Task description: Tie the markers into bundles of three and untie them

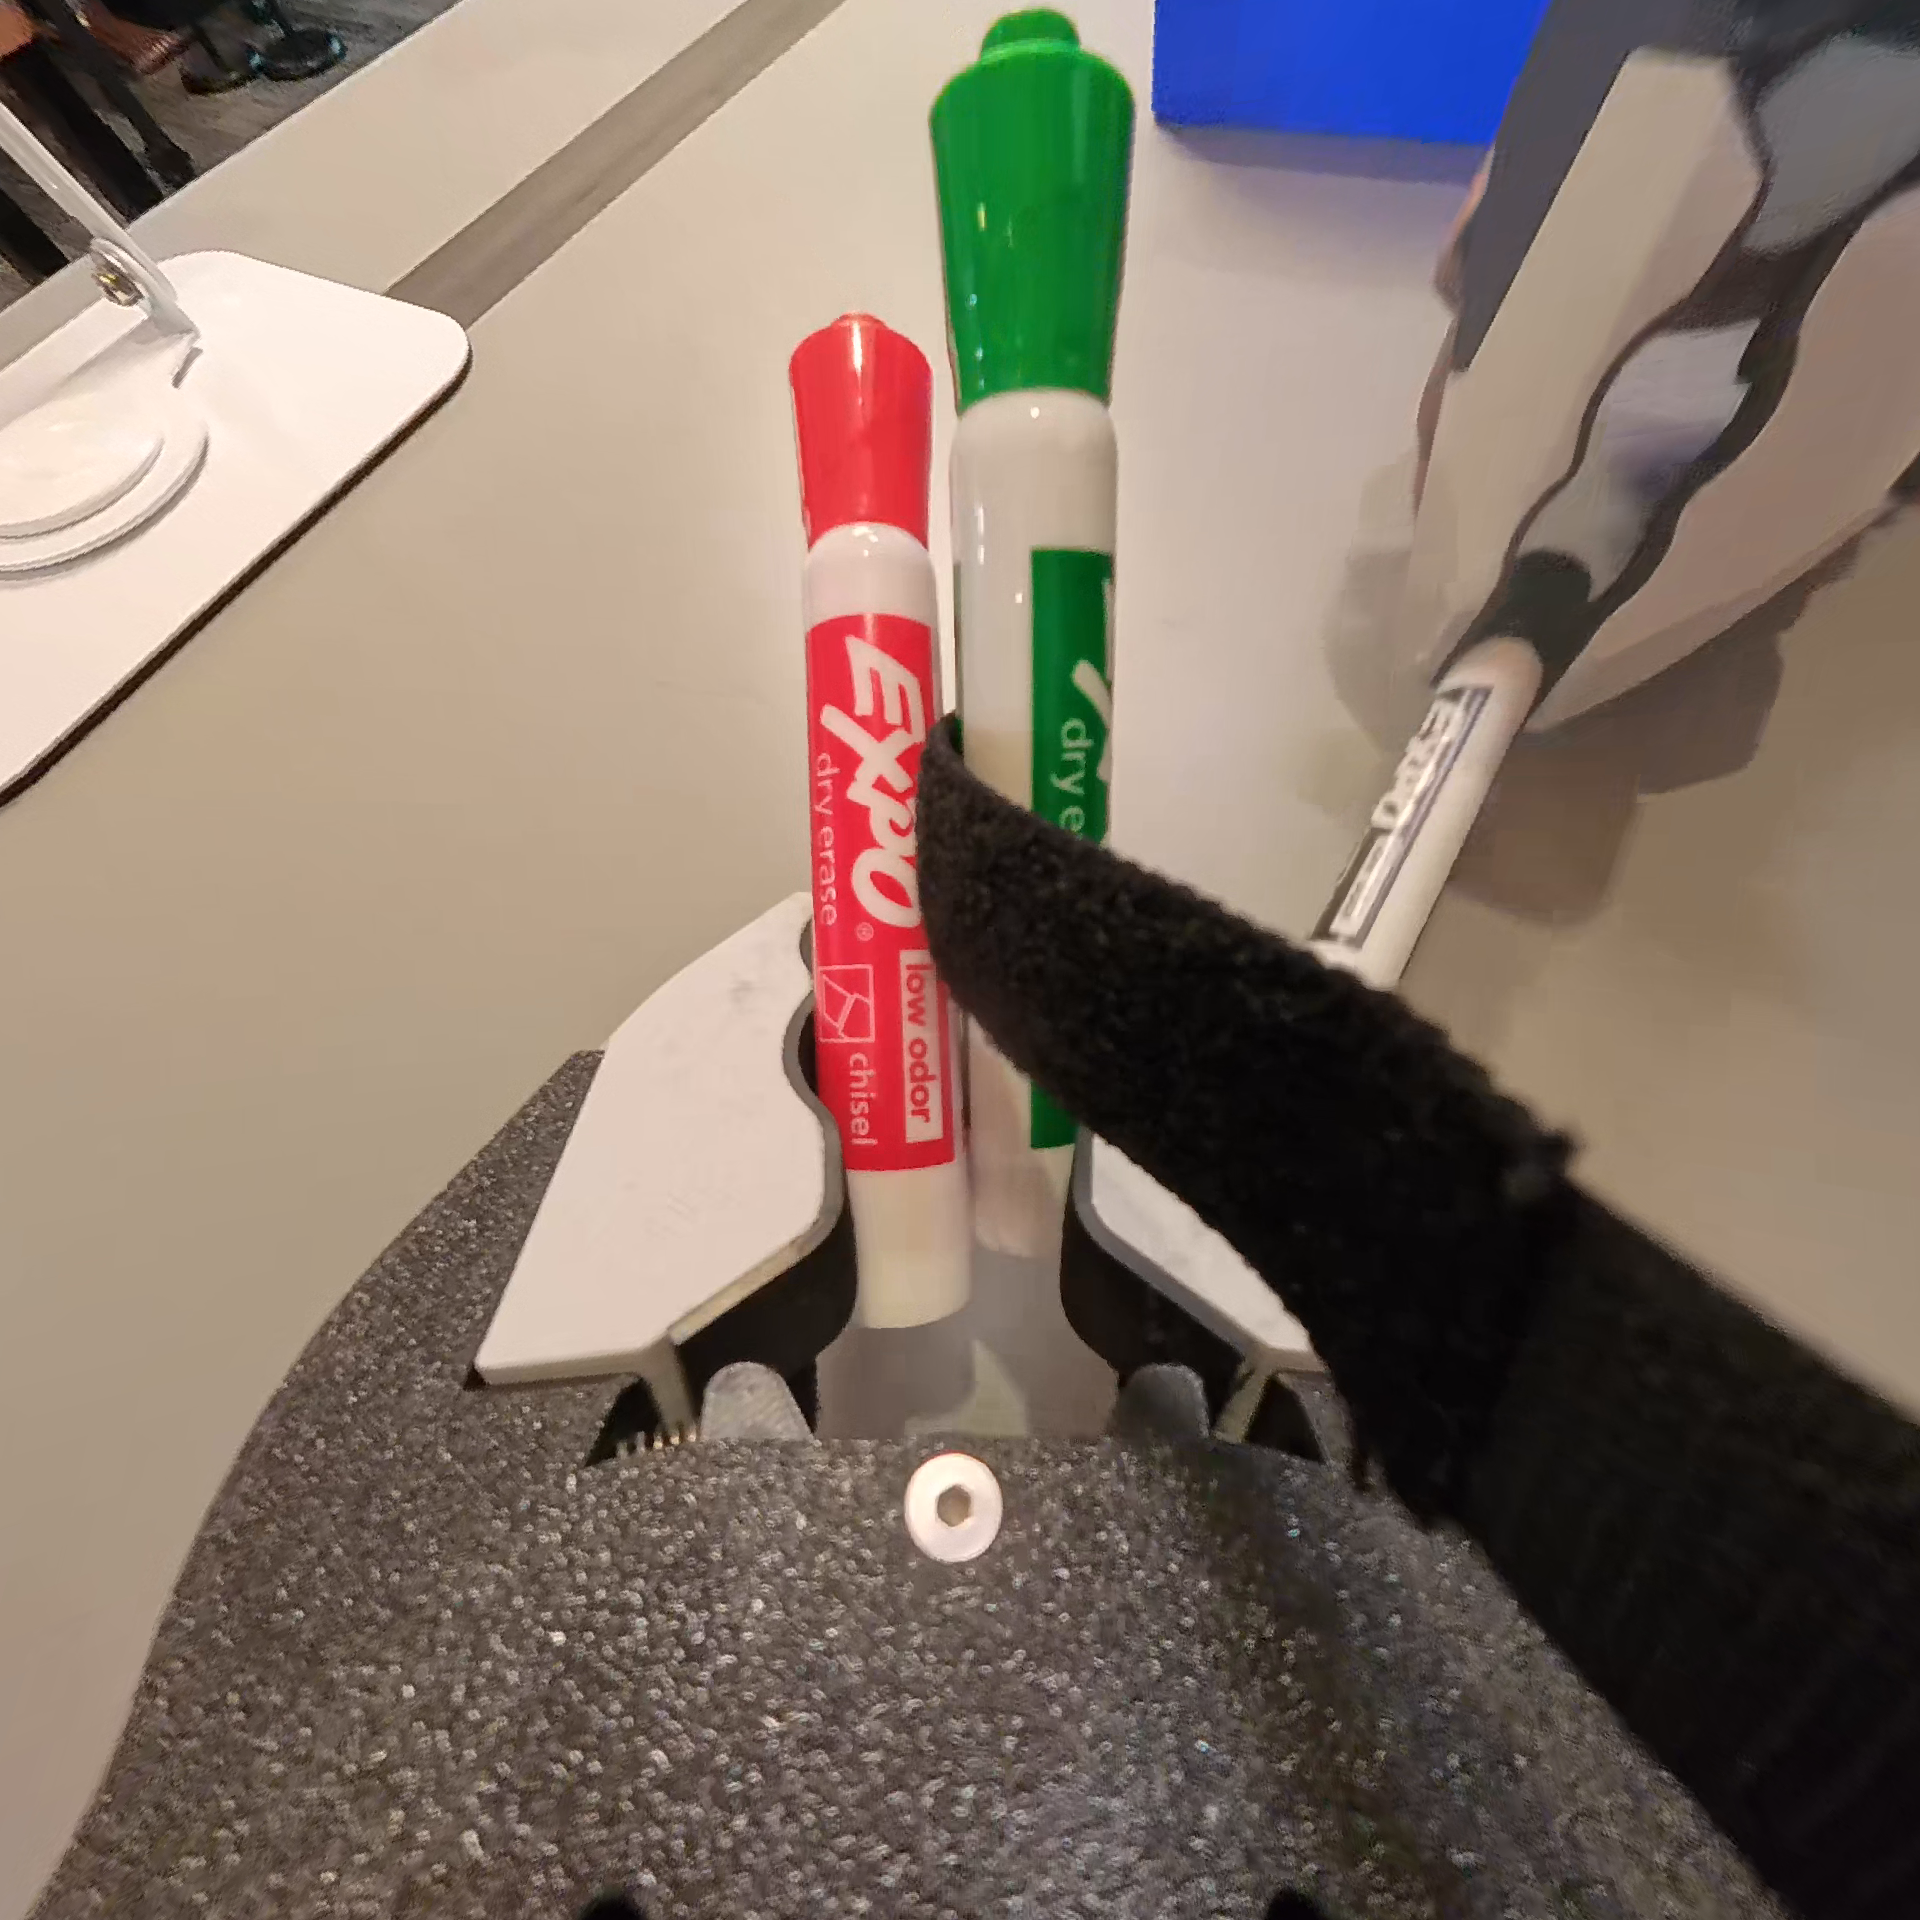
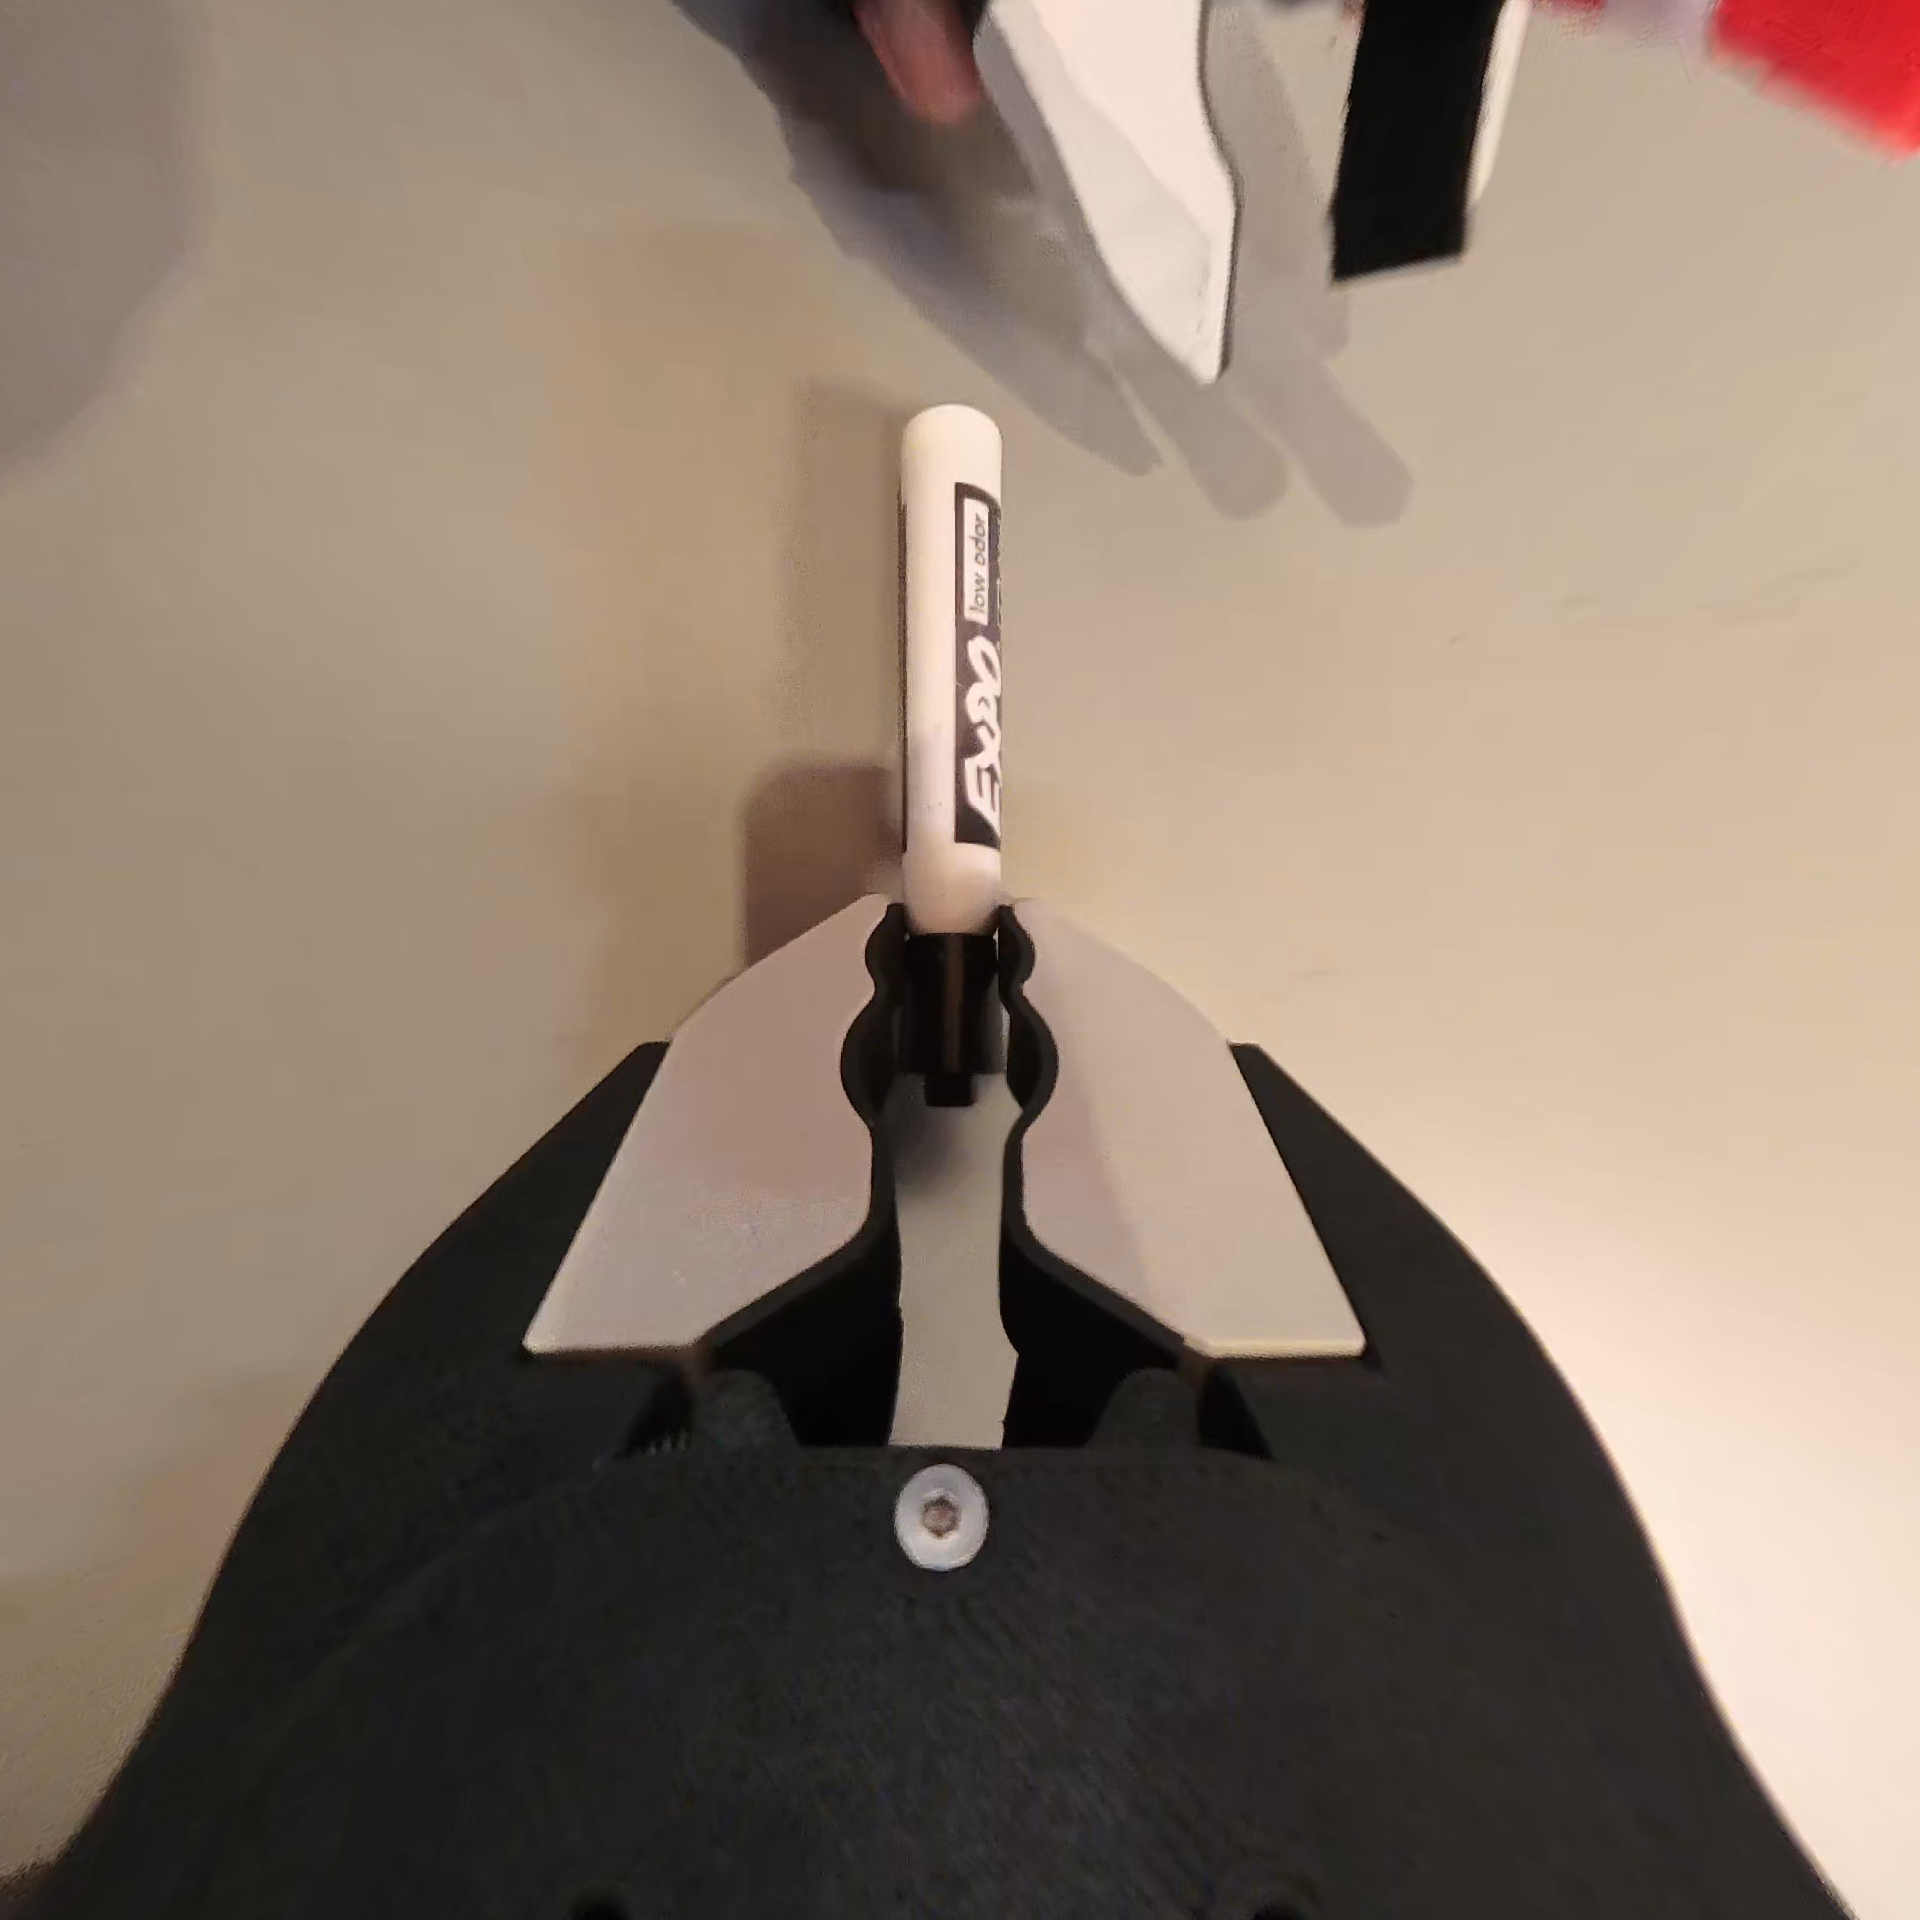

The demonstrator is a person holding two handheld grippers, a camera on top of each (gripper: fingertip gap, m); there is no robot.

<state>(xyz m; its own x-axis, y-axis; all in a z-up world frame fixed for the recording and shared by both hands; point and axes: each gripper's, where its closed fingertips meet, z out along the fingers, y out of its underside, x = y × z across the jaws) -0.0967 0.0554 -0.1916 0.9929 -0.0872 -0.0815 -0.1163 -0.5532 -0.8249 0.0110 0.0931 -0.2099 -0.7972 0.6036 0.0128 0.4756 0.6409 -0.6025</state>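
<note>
Beige table, black marker clamped in right tongs

An office, likely: a long beige desk, a white monitor stand, grey carpet beyond.

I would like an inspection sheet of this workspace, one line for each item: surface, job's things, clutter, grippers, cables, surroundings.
Surface: beige table, matte, no spills seen.
Job's things: red marker and green marker side by side; black strap loops around the green one, loose. Black marker is apart from them.
Clutter: white stand base at the left; blue object at the far edge.
Grippers: left gripper holds the red and green markers; right gripper is shut on the black marker's cap end.
Cables: nothing seen.
Surroundings: dark floor beyond the table.
</note>
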